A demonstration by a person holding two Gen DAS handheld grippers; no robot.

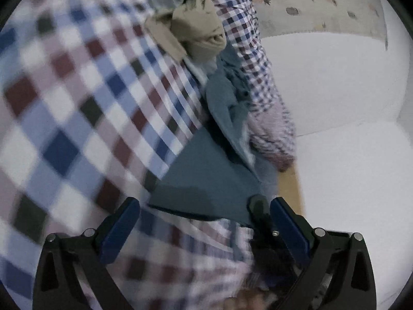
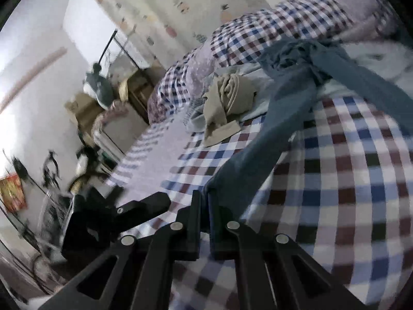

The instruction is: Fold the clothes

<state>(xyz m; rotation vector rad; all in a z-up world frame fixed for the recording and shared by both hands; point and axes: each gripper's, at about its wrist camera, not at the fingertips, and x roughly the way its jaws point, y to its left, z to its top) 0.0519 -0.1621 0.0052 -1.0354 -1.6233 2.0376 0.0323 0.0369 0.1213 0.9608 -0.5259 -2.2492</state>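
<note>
Your right gripper [image 2: 204, 201] is clamped tight on one end of the blue-grey garment [image 2: 278, 118], jaws pinched together on the fabric, and the cloth runs taut from there across the checked bedsheet [image 2: 348, 180] toward its bunched far end. Your left gripper [image 1: 205, 204] is spread wide and holds nothing, hovering right at the garment's flat near corner [image 1: 206, 180]. Beyond the garment sits a rolled beige garment [image 2: 229, 98], against the checked quilt [image 2: 258, 33]. You look to be spreading it out before the first fold; next, close the left jaws on that corner and pull it flat.
</note>
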